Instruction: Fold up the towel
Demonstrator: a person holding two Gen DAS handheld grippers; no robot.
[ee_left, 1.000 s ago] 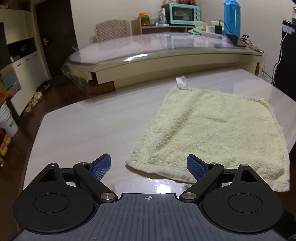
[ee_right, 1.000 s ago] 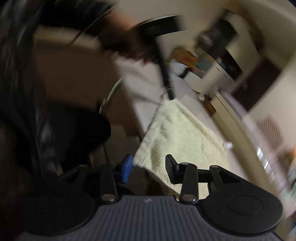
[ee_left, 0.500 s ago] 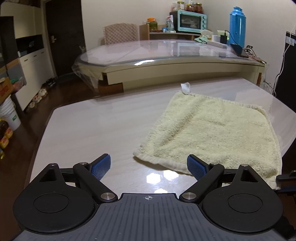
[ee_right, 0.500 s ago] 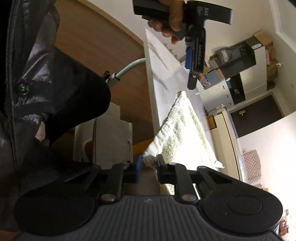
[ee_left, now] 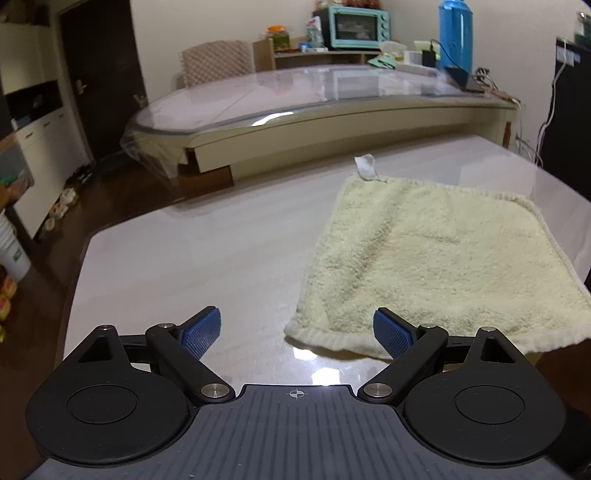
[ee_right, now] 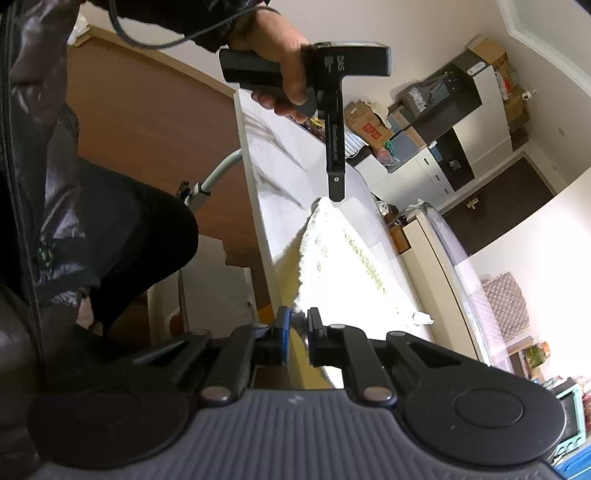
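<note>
Seen along the left tongs (ee_left: 297, 330), the far left of the frame holds white cabinets (ee_left: 44, 155) and a dark door (ee_left: 99, 74). Toward the middle, a second table under a clear plastic sheet (ee_left: 295, 99) runs across the upper half, with a padded chair (ee_left: 216, 62) behind it. Below that lies the pale, glossy counter (ee_left: 177, 251). The left tongs sit at the bottom centre with their blue pads (ee_left: 201, 332) wide apart, holding nothing; the near left corner of the towel (ee_left: 436, 258) lies between them, just ahead. The cream towel is spread flat over the right half of the counter, a small white loop tag (ee_left: 365, 166) at its far left corner. In the upper right stand a teal toaster oven (ee_left: 360, 24) and a blue thermos (ee_left: 456, 35).

In the right wrist view everything is tipped sideways. At the left is the person's dark jacket (ee_right: 55, 166). In the upper middle a hand (ee_right: 280, 62) holds the left tongs' handle, its black finger (ee_right: 335, 158) pointing down to the far corner of the towel. The towel, glaring white here, runs down the counter edge to the bottom centre, where the right tongs (ee_right: 297, 334) are clamped together on its near corner.
</note>
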